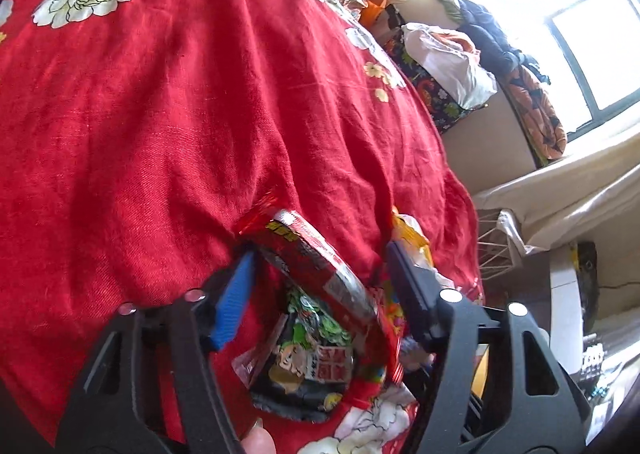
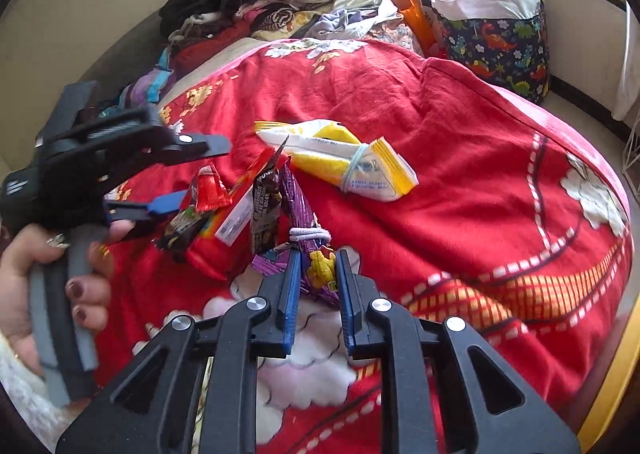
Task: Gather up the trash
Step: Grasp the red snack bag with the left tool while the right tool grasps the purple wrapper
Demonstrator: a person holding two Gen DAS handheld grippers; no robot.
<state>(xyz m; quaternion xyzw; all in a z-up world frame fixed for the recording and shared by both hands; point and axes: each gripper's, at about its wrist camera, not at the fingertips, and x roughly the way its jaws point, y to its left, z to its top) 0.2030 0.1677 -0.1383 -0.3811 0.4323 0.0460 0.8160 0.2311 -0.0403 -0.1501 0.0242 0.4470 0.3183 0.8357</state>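
Our right claw (image 2: 318,274) pinches a crinkly purple wrapper (image 2: 296,209); our left claw (image 1: 320,278) is spread around a glossy red packet (image 1: 320,266) on the bed's red quilt (image 2: 460,157).

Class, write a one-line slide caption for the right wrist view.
Right tongs pinch a purple snack wrapper on a red floral quilt.

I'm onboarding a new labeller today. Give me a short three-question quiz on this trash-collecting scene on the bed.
1. True or false: the right gripper is closed on the purple snack packet.
2. Which wrapper lies apart from both grippers? A) the yellow and white wrapper B) the red packet
3. Fill in: the trash lies on a ___ floral blanket.

Key: 1 true. 2 A; the red packet sits between the left gripper fingers. 3 red.
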